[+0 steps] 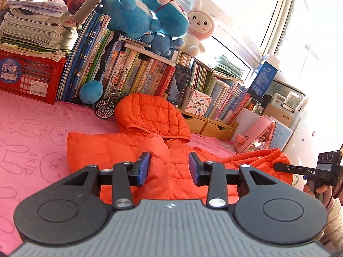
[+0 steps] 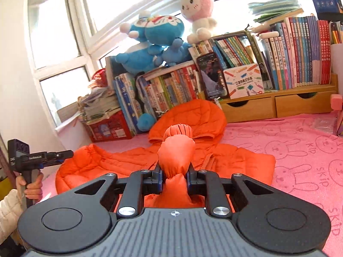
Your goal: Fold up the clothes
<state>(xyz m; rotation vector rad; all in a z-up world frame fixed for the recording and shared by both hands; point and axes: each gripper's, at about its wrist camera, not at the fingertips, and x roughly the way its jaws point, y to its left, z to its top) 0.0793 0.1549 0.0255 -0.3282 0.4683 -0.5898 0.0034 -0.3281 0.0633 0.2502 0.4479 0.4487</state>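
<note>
Pink bedding printed with rabbit outlines and the word SKIP forms the working surface, backed by a sunlit window and a wall of shelved books. An orange quilted hooded jacket lies spread on it, just ahead of both tools, hood toward the books.

Left wrist view: left of the tongs stands a red crate stacked with papers. Beyond them are a miniature bicycle and blue plush toys on the books. The left gripper shows its blue-padded jaws partly apart over the jacket body, pads pressing on nothing. To its right, the right gripper enters side-on with its tip at the jacket's far edge; this view does not show its jaws. A pink case leans beyond it.

Right wrist view: to the left, the left gripper appears in a person's hand with a pale padded cuff, its tip at the jacket's edge. Centrally, the right gripper has its jaws drawn nearly together, pinching a sleeve whose gathered cuff rises above the pads. To the right are a wooden drawer unit under the books, a propped phone, and a white-and-pink plush rabbit on top.

Fabric: bright orange, square-quilted, puffy, with the hood's hem gathered.
</note>
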